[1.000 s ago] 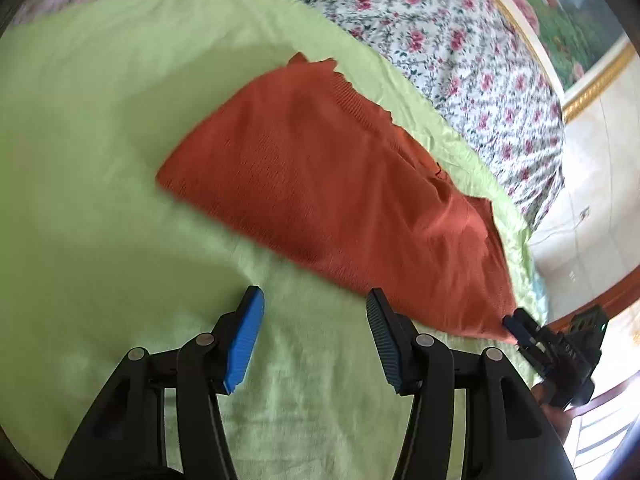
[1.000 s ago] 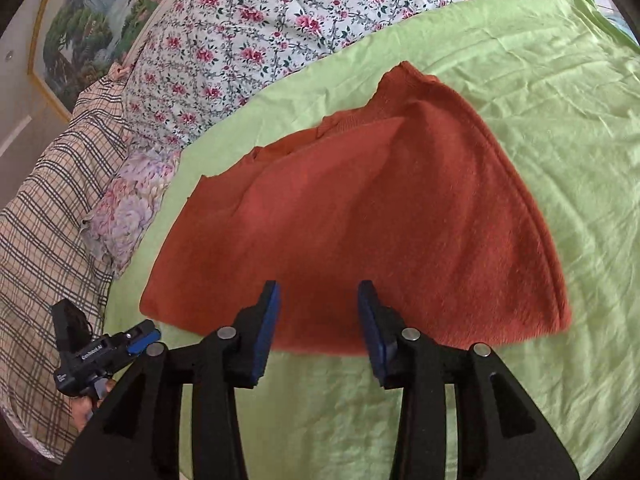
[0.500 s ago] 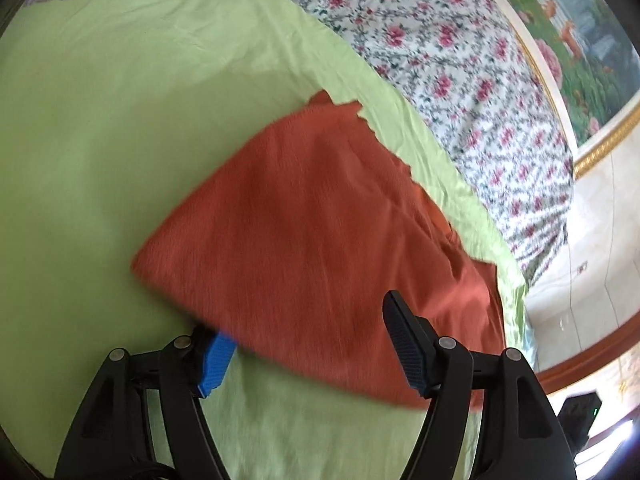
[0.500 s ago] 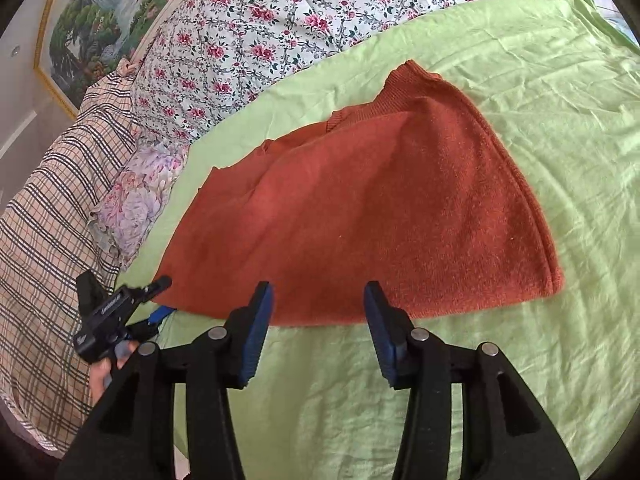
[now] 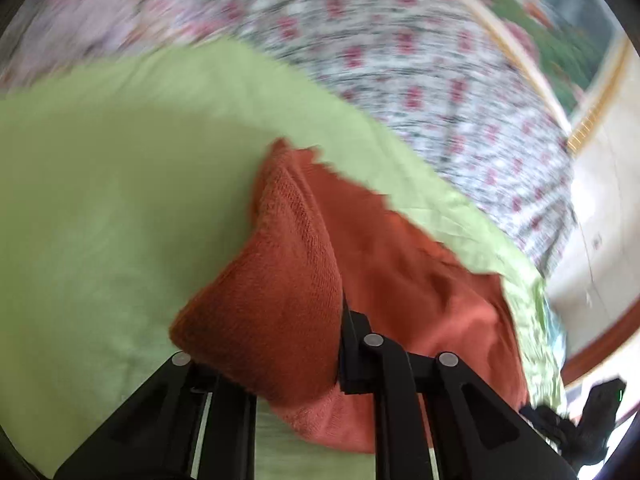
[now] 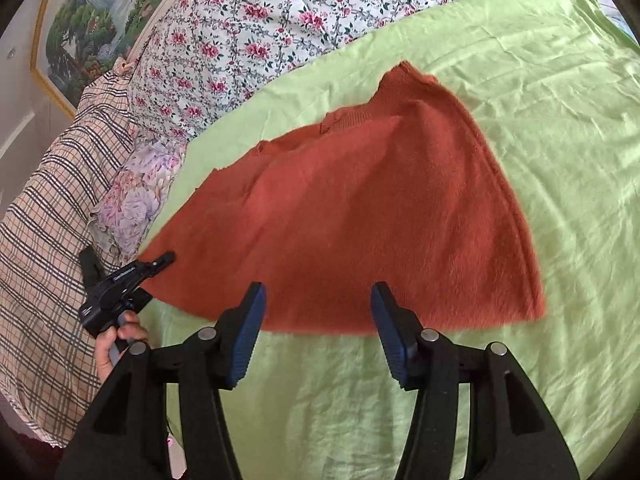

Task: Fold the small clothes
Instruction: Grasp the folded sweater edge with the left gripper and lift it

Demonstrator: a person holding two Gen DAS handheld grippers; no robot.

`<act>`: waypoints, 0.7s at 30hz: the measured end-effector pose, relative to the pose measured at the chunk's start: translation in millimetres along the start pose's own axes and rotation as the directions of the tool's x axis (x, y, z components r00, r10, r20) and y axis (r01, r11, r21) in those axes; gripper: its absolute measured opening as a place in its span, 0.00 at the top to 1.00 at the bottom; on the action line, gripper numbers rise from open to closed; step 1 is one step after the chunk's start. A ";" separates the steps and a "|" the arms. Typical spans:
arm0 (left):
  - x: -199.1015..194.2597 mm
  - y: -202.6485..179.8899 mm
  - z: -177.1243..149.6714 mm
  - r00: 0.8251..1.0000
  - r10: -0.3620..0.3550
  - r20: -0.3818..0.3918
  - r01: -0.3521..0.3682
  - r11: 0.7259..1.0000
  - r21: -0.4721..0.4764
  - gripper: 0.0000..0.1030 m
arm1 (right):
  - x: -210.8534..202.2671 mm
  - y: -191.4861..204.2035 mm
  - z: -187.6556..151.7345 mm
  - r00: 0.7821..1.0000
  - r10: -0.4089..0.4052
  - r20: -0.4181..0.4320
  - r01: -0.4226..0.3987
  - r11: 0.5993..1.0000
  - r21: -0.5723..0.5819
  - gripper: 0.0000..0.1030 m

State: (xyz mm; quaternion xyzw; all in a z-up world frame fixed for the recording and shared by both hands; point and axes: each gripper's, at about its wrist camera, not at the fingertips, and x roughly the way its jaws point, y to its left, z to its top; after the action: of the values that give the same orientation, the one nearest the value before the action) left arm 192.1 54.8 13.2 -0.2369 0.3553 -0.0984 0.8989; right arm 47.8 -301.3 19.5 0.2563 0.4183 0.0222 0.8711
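Note:
An orange knit garment [image 6: 380,208] lies spread on a light green sheet [image 6: 540,120]. In the left wrist view my left gripper [image 5: 304,344] is closing, its jaws pinching a corner of the garment [image 5: 280,300], which is raised and folded over the rest. That view is blurred. The right wrist view shows this gripper [image 6: 160,260] at the garment's left corner, held by a hand [image 6: 116,340]. My right gripper [image 6: 318,320] hovers over the sheet just short of the garment's near edge. Its jaws are opening, with nothing between them.
A floral quilt [image 6: 280,20] lies beyond the sheet, with a plaid cloth [image 6: 48,208] and a flowered pillow [image 6: 132,200] at the left. A framed painting [image 6: 92,20] hangs behind. The bed edge and floor [image 5: 600,240] are at the right of the left wrist view.
The left gripper slid onto the garment's corner, shut on it and lifted it, so the corner now drapes over the rest. The right gripper stayed put and its jaws widened.

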 end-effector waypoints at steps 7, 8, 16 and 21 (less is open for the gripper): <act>12.5 -121.8 -18.1 0.991 -0.121 -0.049 0.130 0.954 0.272 0.88 | -7.0 -20.5 35.2 0.999 0.038 0.025 -0.039 0.998 0.042 0.46; 17.9 -133.7 -25.1 0.989 -0.130 -0.065 0.144 0.944 0.297 0.88 | -6.3 -24.9 43.0 0.999 0.049 0.020 -0.050 0.997 0.052 0.46; 73.8 -175.7 -86.4 0.983 -0.057 -0.175 0.128 0.895 0.426 0.88 | 41.4 -29.5 86.7 0.983 0.163 -0.086 -0.155 0.984 0.092 0.42; 71.1 -172.7 -92.8 0.988 -0.033 -0.153 0.102 0.875 0.473 0.88 | 103.2 -12.7 105.4 0.958 0.202 -0.203 -0.187 0.978 0.090 0.42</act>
State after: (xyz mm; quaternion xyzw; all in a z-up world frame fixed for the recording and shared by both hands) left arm 178.7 -152.8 -2.3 -0.0118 0.3734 -0.2309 0.8984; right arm 190.5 -331.3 -5.8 0.3227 0.4815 0.1201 0.8060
